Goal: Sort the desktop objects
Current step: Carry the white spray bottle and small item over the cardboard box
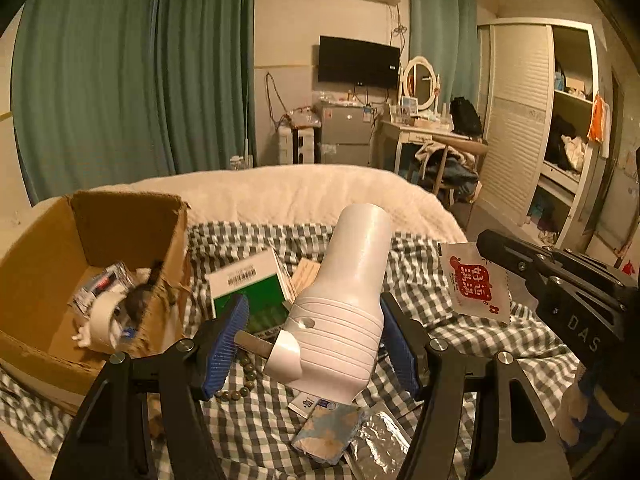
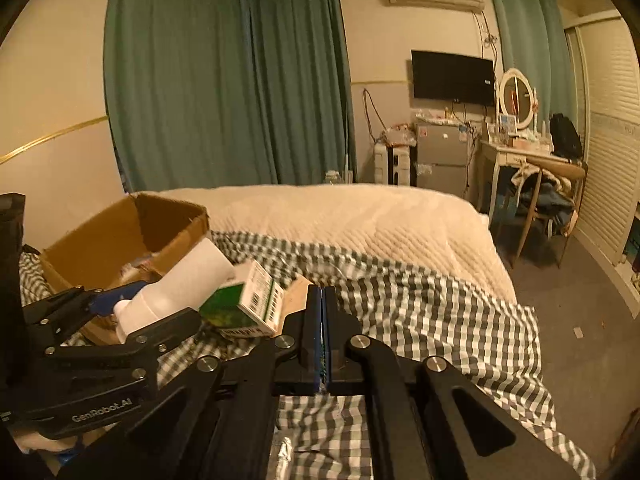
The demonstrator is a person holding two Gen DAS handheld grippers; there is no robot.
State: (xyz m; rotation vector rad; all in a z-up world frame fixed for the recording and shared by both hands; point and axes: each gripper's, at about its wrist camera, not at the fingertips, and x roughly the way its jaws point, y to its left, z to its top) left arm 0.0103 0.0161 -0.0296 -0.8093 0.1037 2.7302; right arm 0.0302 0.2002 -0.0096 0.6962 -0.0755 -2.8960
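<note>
My left gripper (image 1: 316, 340) is shut on a white hair dryer (image 1: 344, 296), held above the checkered cloth (image 1: 460, 332); a metal rod on the dryer's side meets the left blue pad (image 1: 226, 344). It also shows in the right wrist view (image 2: 176, 288). My right gripper (image 2: 324, 340) is shut, its pads pressed together; from the left wrist view it holds a white sachet with a red print (image 1: 476, 282) at its tip (image 1: 492, 248). The sachet is hidden in the right wrist view. An open cardboard box (image 1: 120, 224) stands at the left with a tape roll (image 1: 106, 316) inside.
A green and white box (image 1: 248, 284) lies on the cloth behind the dryer, also in the right wrist view (image 2: 248, 300). Wooden beads (image 1: 244, 380), a blue packet (image 1: 328, 428) and a foil pouch (image 1: 380, 440) lie below my left gripper. A white quilt (image 2: 360, 216) covers the bed beyond.
</note>
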